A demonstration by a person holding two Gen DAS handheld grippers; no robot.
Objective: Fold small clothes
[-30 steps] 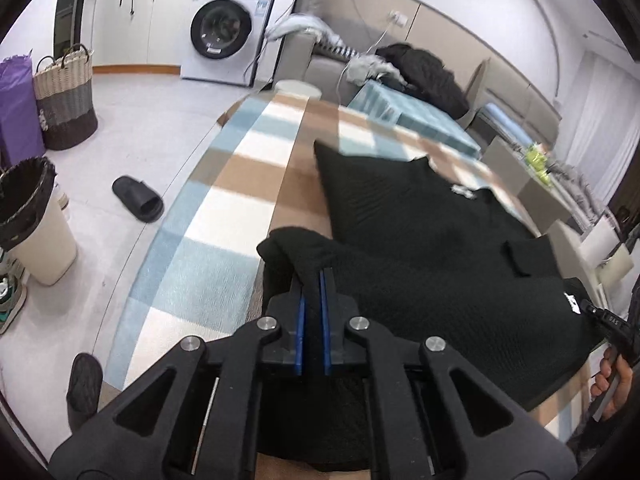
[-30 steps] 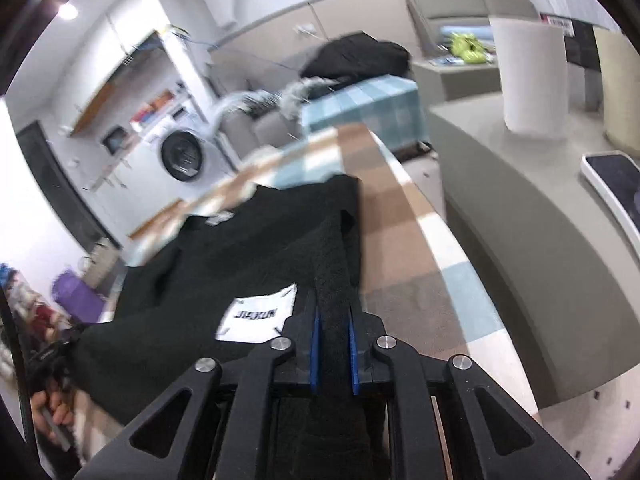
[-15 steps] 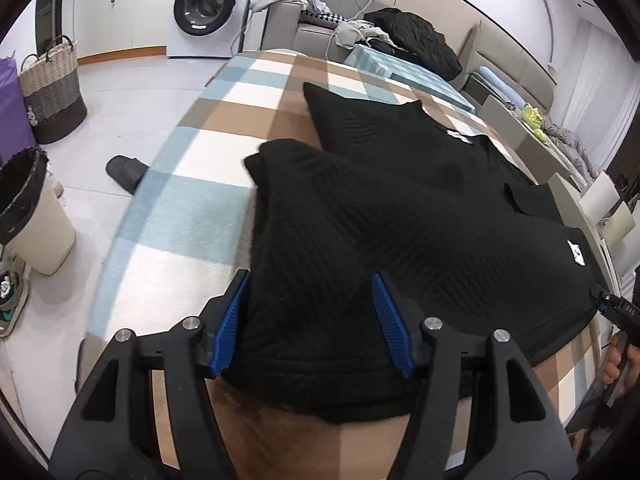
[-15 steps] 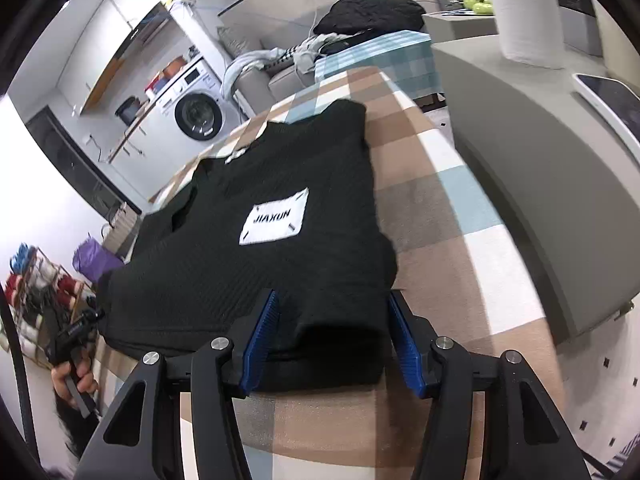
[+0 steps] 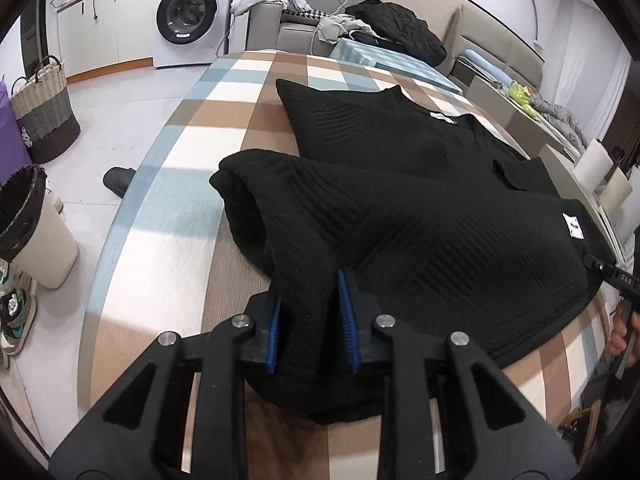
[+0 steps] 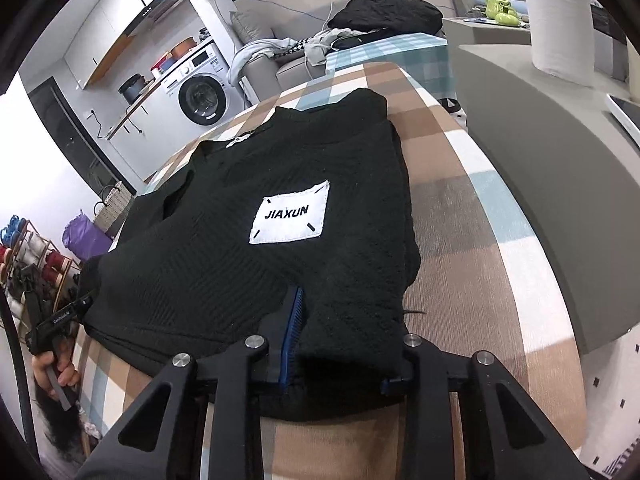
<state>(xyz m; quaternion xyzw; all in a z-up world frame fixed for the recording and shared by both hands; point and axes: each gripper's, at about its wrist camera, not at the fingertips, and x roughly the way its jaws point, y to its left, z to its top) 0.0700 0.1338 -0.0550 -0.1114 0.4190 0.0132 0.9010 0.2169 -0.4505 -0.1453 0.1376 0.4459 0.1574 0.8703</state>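
Observation:
A black knit sweater (image 5: 400, 208) lies on the checked tablecloth (image 5: 168, 216), its lower half folded up over its upper half. A white JIAXUN patch (image 6: 290, 214) shows on top in the right wrist view, where the sweater (image 6: 248, 248) fills the middle. My left gripper (image 5: 310, 312) has its blue pads partly closed around a bunch of the near fold. My right gripper (image 6: 340, 340) is open, its jaws straddling the near right corner of the fold; the right pad is mostly hidden by cloth.
The table edge (image 5: 100, 264) drops to the floor on the left, with a bin (image 5: 28, 232), a slipper (image 5: 118, 180) and a basket (image 5: 42, 116). A grey counter (image 6: 560, 152) with a paper roll (image 6: 560, 20) borders the table's right side.
Both grippers let go of the sweater's hem after carrying it over, opened wide, and then the left jaws narrowed around the near fold. The fold now lies flat.

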